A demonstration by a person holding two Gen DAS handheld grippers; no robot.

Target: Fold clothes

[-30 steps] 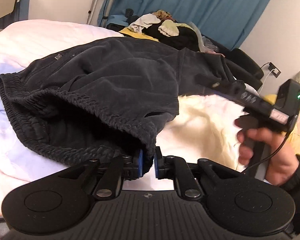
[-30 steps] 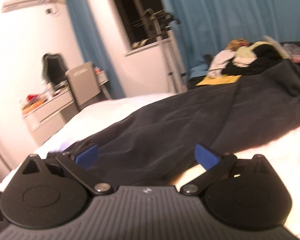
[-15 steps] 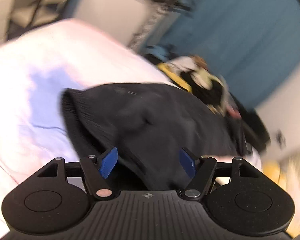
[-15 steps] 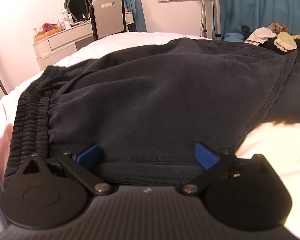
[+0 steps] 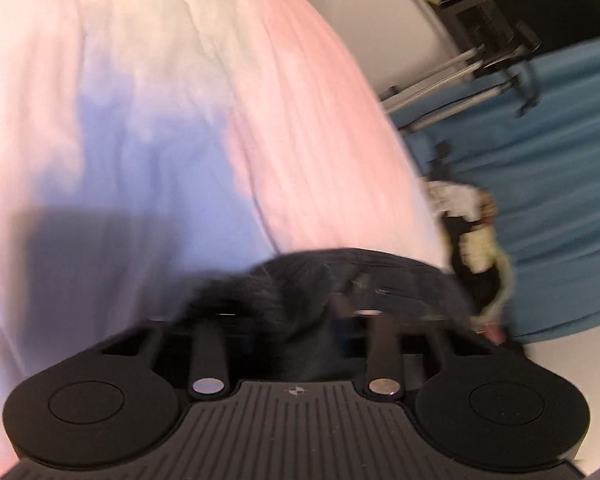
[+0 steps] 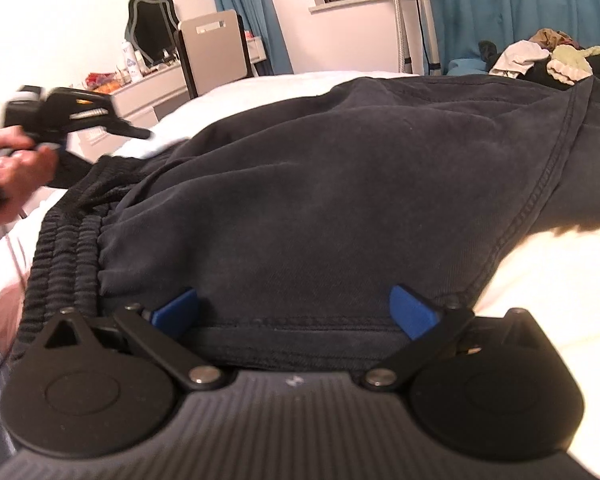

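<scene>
Left hand (image 6: pixel 10 168): at the far left of the right wrist view, wrapped round the handle of its tool, raised above the bed's left side
Left gripper (image 5: pixel 296 312): its own view is motion-blurred; the two arms stand apart with dark cloth bunched between them, but the finger pads are hidden, so I cannot tell whether it grips; seen from the right wrist view it points right toward the waistband
Bedcover (image 5: pixel 160 100): pale, washed pink and bluish, fills the left and far part of the left wrist view; in the right wrist view it shows bright at the near right beside the garment
Dark shorts (image 6: pixel 320 184): a dark navy garment spread across the bed, filling the middle of the right wrist view; ribbed elastic waistband (image 6: pixel 64 248) at the left, a stitched hem along the near edge, a double-stitched seam curving down on the right
Right gripper (image 6: pixel 294 312): jaws spread wide, blue pads (image 6: pixel 412 310) on either side of the near hem, the cloth lying between them and not pinched
Chair (image 6: pixel 214 50): grey back, far left of centre, next to a white dresser with bottles
Blue curtain (image 6: pixel 520 4): hangs along the far wall on the right
Clothes pile (image 6: pixel 540 58): light and yellowish pieces, probably more laundry, heaped at the far right beyond the shorts
</scene>
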